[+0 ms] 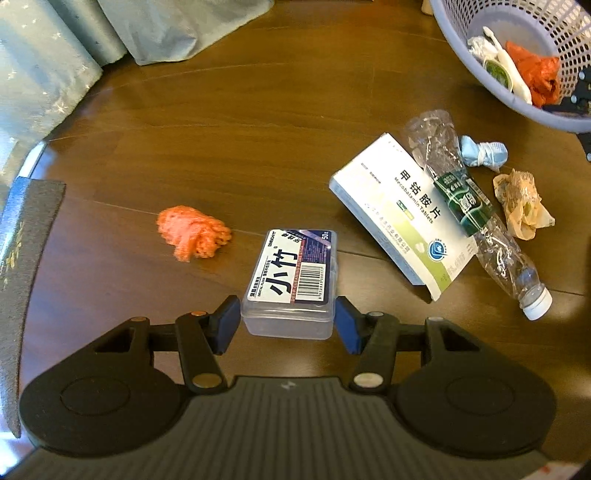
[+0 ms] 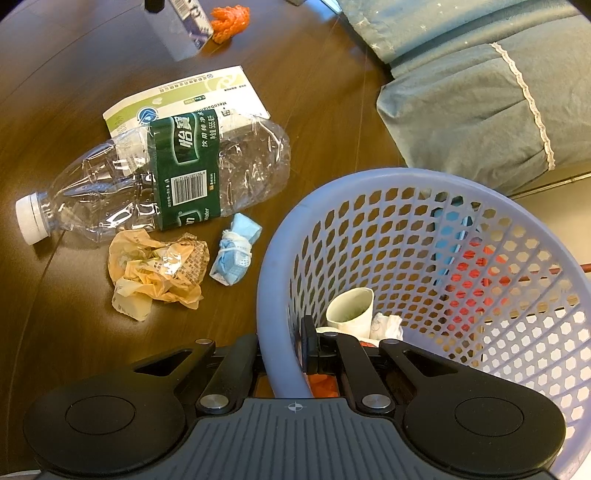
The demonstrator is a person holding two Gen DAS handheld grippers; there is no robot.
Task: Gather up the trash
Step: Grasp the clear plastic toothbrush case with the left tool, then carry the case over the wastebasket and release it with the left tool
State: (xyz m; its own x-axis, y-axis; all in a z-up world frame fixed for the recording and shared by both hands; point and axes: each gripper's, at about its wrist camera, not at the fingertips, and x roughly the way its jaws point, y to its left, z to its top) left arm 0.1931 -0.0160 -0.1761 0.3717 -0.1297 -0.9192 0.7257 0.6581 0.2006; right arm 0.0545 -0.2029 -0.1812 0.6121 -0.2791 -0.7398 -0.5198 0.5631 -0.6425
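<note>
My left gripper [image 1: 288,321] is shut on a clear plastic floss-pick box [image 1: 291,273], one blue pad against each long side. The right wrist view shows that box [image 2: 188,26] at the top edge, raised above the table. An orange net ball [image 1: 192,232] lies left of it. To its right lie a white medicine box [image 1: 399,214], a crushed water bottle [image 1: 465,206], a balled blue mask [image 1: 482,151] and a crumpled orange wrapper [image 1: 522,203]. My right gripper [image 2: 282,350] is shut on the near rim of the lilac mesh basket [image 2: 273,258].
The basket holds a paper cup [image 2: 351,306], tissue and a red bag [image 1: 535,74]. Teal fabric [image 2: 480,92] hangs along the far edge of the round wooden table [image 1: 221,129]. A grey mat [image 1: 26,258] lies at the table's left edge.
</note>
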